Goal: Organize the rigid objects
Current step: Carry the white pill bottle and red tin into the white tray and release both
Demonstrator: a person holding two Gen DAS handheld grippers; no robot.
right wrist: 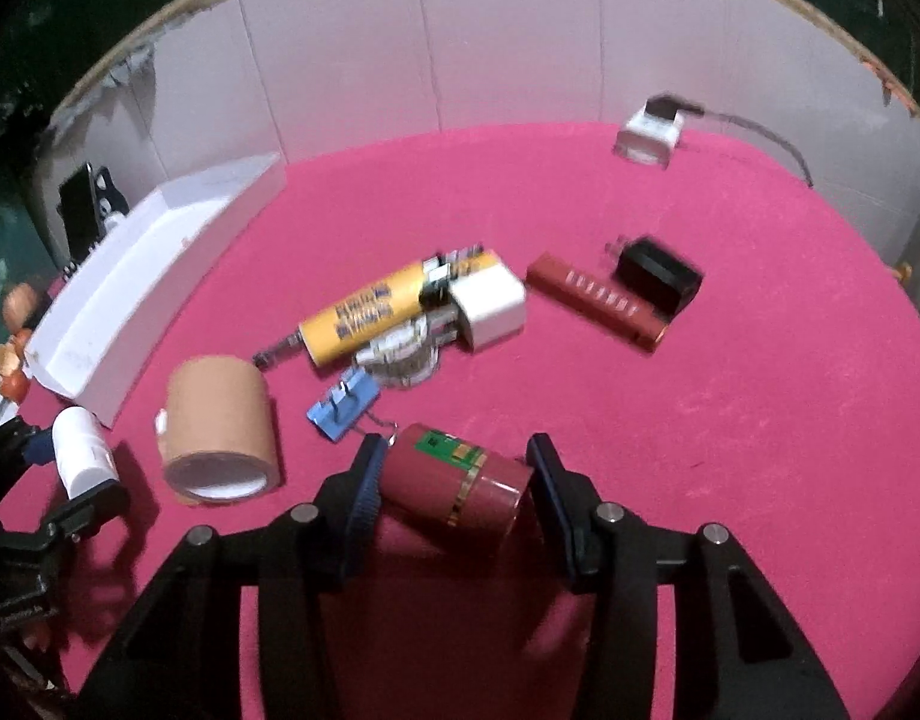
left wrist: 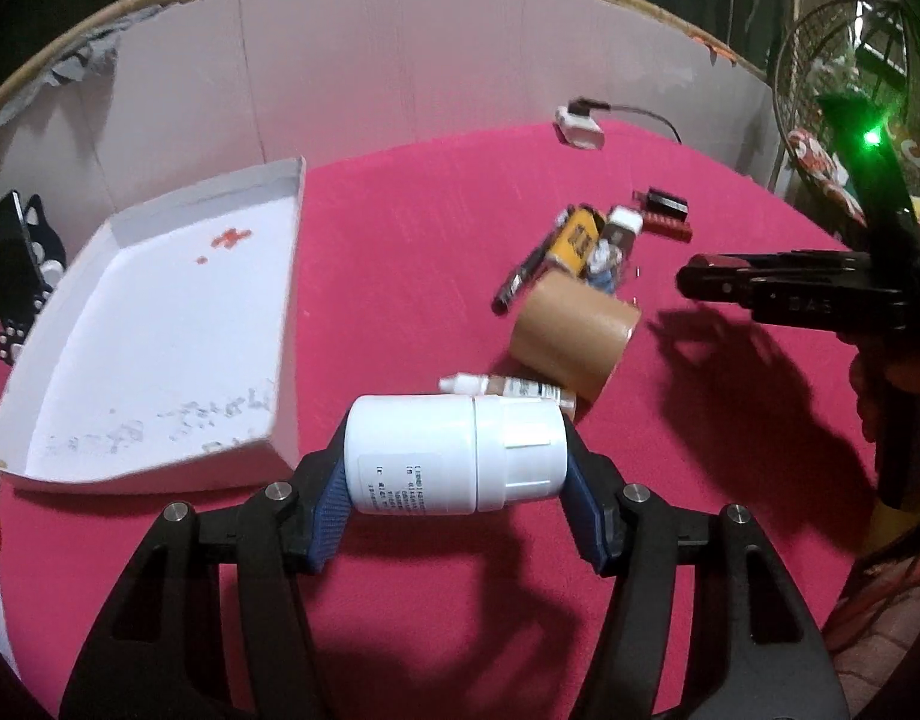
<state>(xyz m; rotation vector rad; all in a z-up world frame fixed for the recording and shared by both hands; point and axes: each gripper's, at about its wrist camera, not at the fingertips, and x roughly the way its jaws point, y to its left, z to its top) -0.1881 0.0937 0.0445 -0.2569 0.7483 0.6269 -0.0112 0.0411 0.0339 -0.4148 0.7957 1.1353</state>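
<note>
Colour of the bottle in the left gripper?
White bottle, cap and body alike, with a small printed label; clearest in the left wrist view.

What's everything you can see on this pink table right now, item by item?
white tray: one, white, left side of the table, nothing in it.
white bottle: one, white, clamped in the left gripper.
tape roll: one, brown, centre-left, lying on its side.
dropper bottle: one, white, just behind the white bottle.
yellow tube: one, yellow, middle pile.
white plug: one, white, against the yellow tube.
blue clip: one, blue, front of the pile.
red bar: one, dark red, right of the pile.
black block: one, black, behind the red bar.
charger: one, white, far edge, cable attached.
red can: one, red, between the right jaws.
left gripper: black.
right gripper: black.
</note>
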